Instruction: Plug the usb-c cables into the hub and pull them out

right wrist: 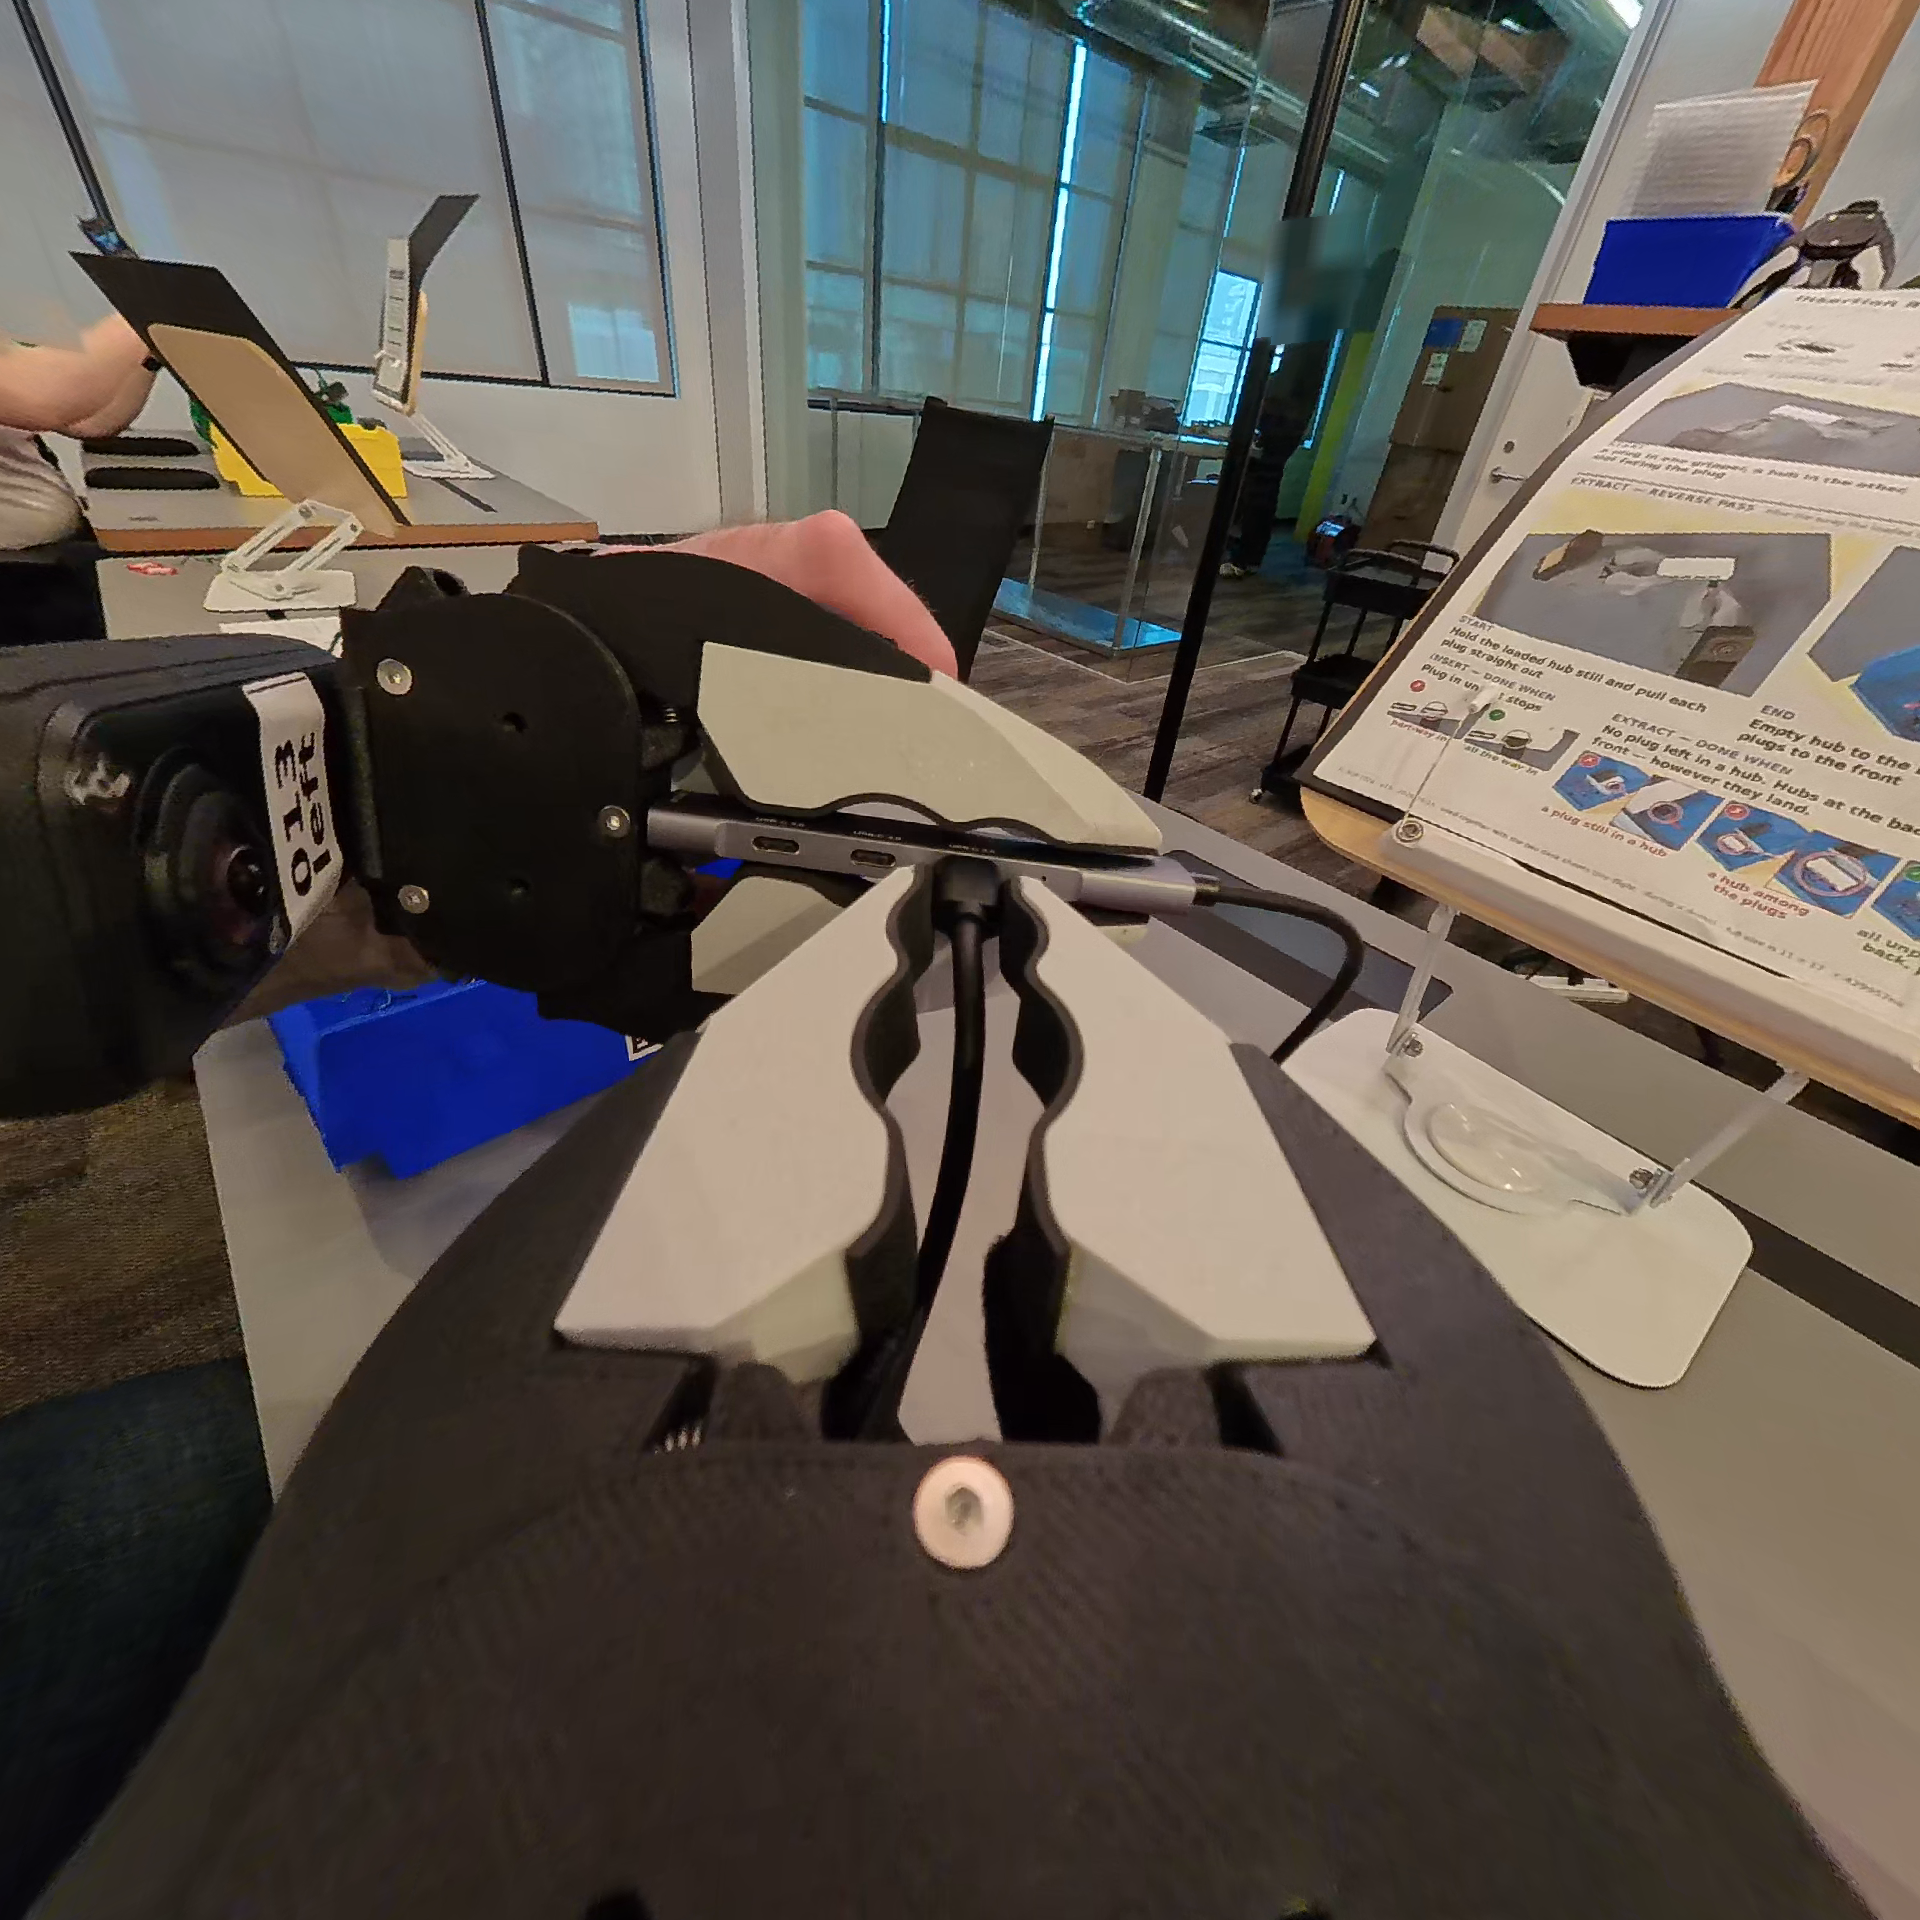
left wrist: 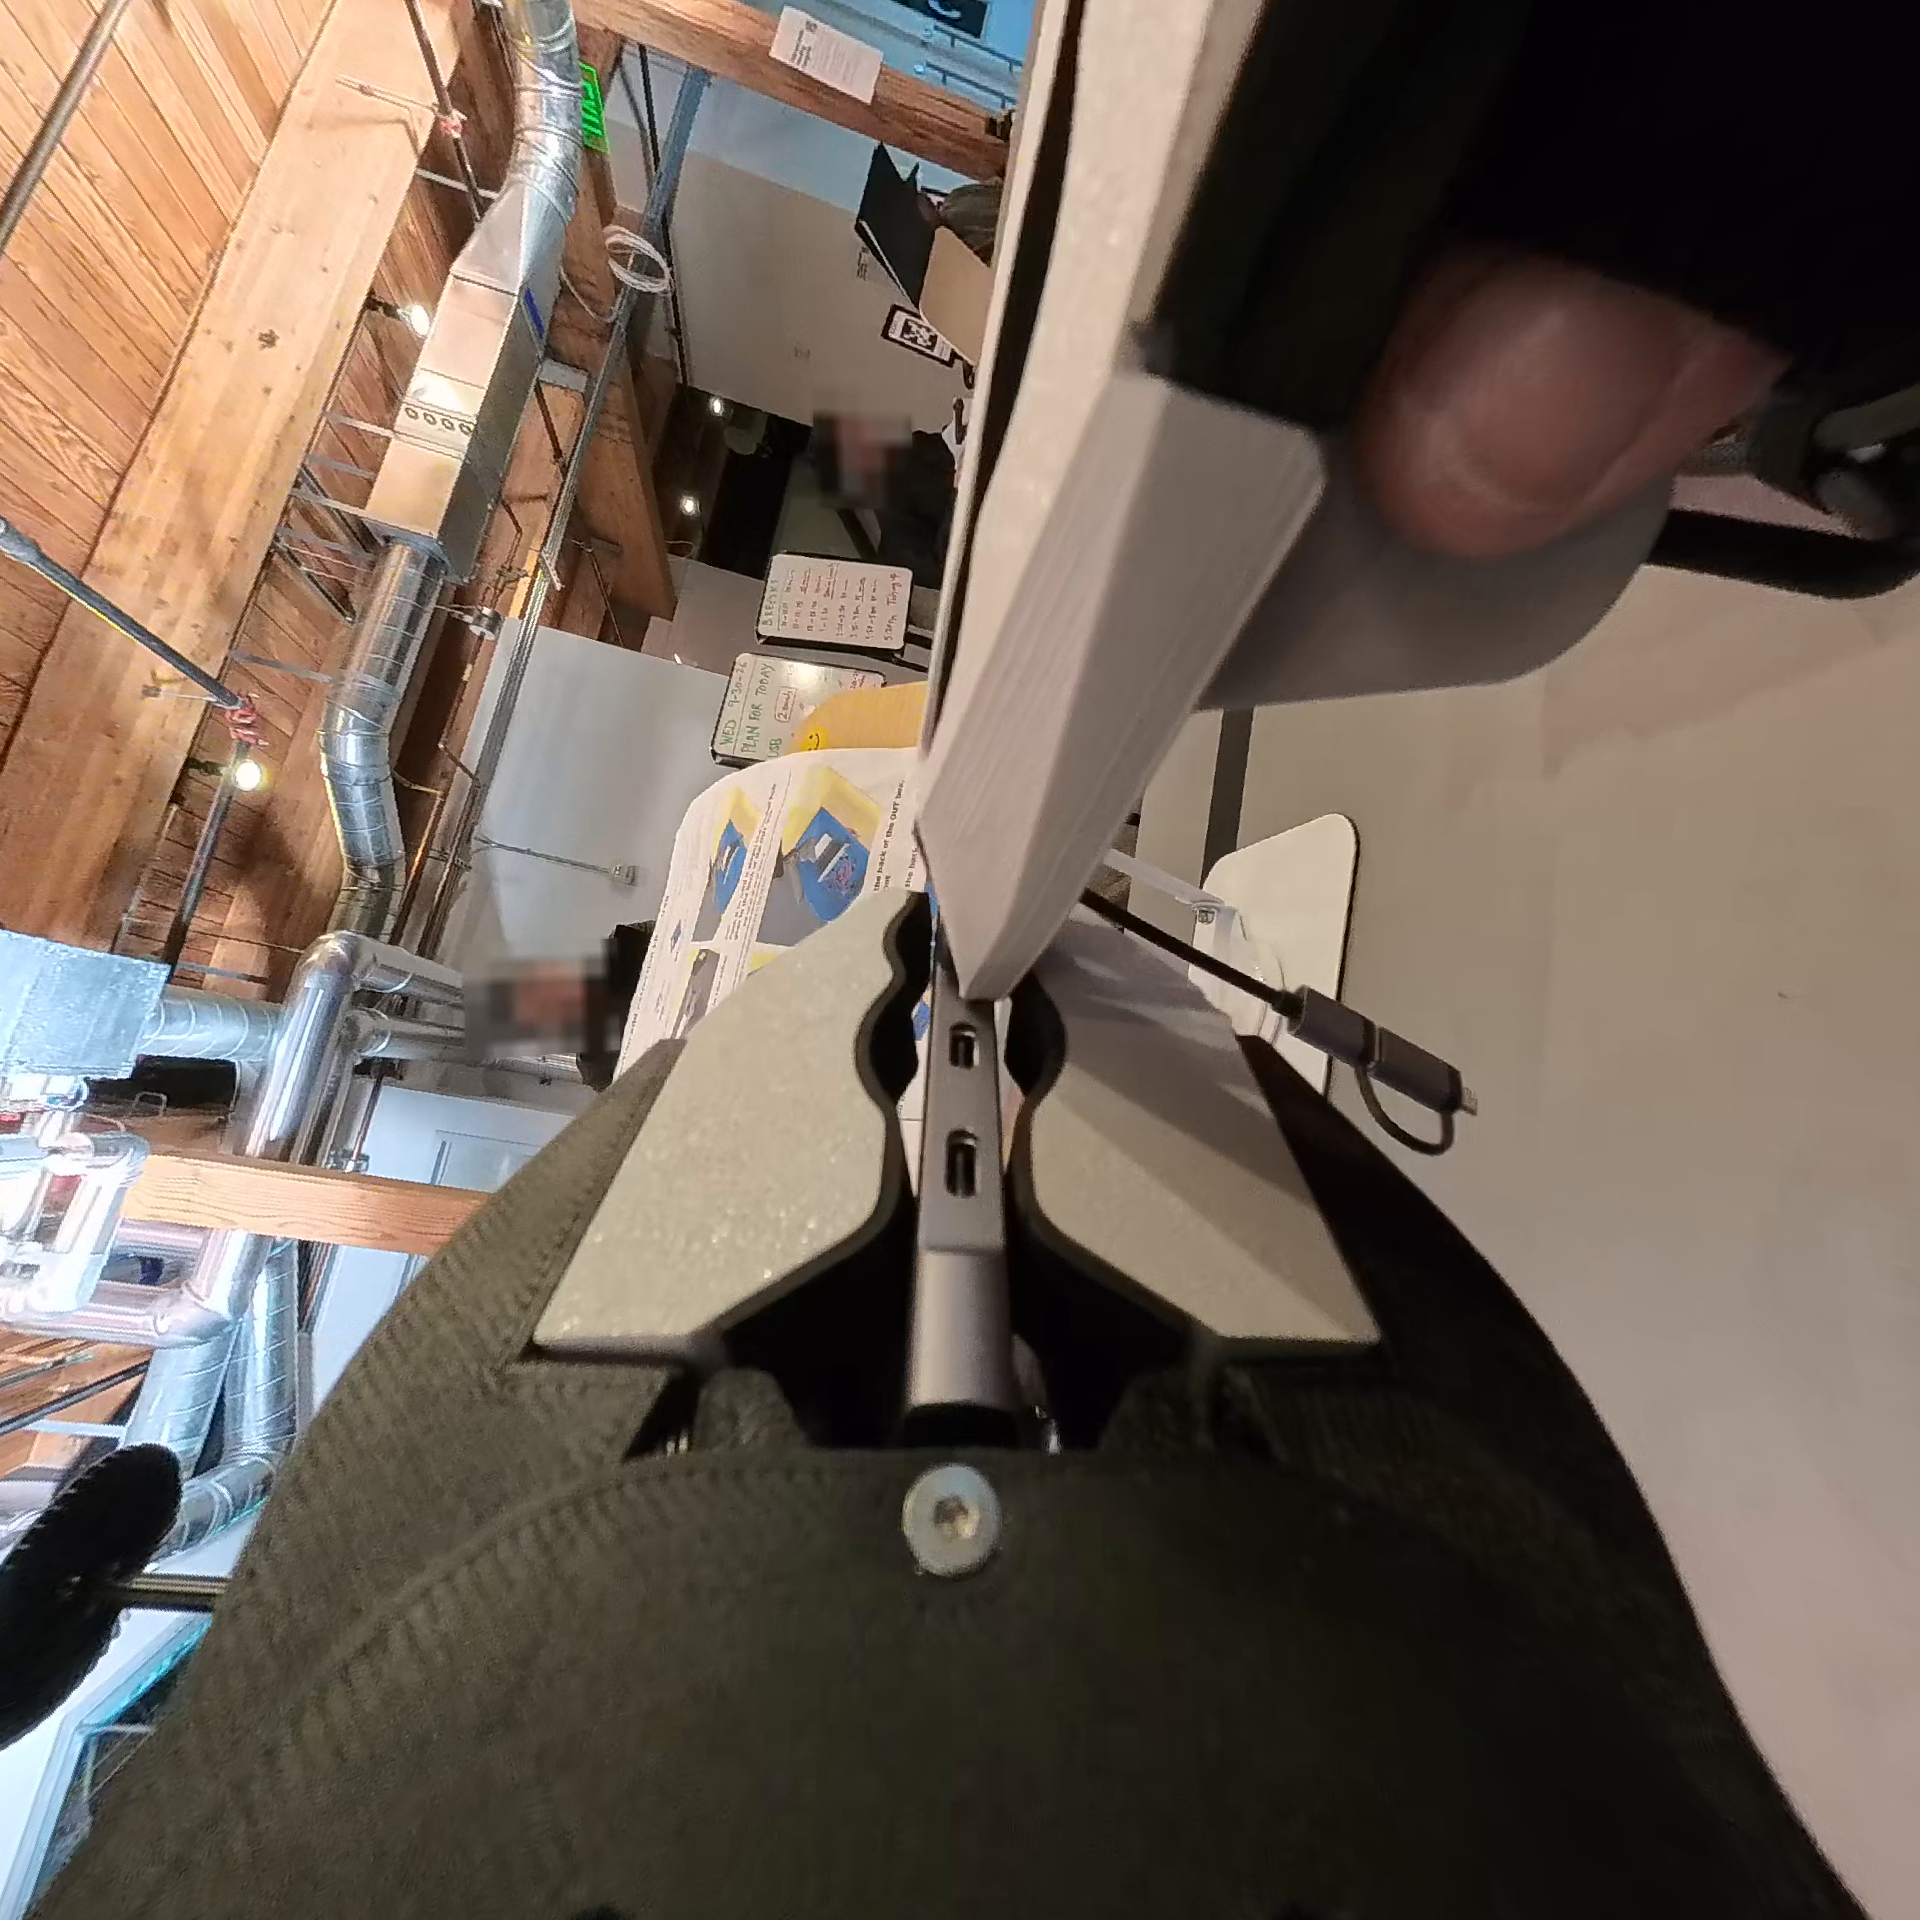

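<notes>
Left gripper [right wrist: 1039, 862] clamped on the hub [right wrist: 831, 834], held level at scene left, two ports empty; right gripper [right wrist: 966, 883] pinched on the plug [right wrist: 966, 881], which sits at the hub's third port, cable [right wrist: 951, 1122] trailing near between the fingers. Judged step: plug seating or extraction, cannot tell which; keep hub still, move plug straight along the port axis, no twisting.
</notes>
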`<act>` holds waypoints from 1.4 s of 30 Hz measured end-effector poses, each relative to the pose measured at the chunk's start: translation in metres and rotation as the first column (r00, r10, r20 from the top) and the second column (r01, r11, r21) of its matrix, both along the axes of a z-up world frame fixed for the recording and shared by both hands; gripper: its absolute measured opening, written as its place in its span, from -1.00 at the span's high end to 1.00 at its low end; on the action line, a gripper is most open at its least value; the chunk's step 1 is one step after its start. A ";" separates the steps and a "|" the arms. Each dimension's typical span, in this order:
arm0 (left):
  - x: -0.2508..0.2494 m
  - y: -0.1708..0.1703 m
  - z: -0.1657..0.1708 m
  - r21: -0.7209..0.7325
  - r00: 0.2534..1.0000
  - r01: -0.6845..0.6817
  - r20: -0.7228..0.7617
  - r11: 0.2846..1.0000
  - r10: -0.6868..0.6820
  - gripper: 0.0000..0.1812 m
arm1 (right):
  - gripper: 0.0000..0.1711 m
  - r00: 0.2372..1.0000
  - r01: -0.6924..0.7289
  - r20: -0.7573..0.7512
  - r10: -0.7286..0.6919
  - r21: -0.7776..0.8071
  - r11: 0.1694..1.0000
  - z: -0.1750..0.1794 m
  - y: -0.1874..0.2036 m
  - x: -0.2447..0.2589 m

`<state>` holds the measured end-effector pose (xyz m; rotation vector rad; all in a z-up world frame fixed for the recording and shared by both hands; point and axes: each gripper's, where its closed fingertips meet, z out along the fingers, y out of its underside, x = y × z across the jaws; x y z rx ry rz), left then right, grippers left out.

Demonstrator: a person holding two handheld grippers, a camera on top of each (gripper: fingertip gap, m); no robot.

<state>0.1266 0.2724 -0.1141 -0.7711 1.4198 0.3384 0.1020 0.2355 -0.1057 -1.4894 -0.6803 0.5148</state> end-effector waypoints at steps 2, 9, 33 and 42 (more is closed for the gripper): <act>0.001 0.000 0.000 -0.001 1.000 -0.003 -0.005 1.000 0.003 0.86 | 0.89 1.000 -0.009 0.003 0.009 -0.001 1.000 0.000 0.000 0.001; -0.001 0.002 -0.004 -0.029 1.000 -0.015 -0.006 0.999 0.015 0.86 | 0.89 1.000 -0.025 0.013 0.025 -0.009 1.000 -0.002 -0.001 0.000; -0.043 0.030 0.010 -0.087 0.981 -0.166 0.090 0.982 0.174 0.86 | 0.89 0.996 0.009 0.093 -0.015 0.061 0.998 0.009 -0.007 0.008; -0.054 0.024 0.003 -0.099 0.977 -0.191 0.074 0.977 0.198 0.86 | 0.89 0.993 -0.107 0.040 0.109 -0.042 0.993 0.027 -0.022 0.022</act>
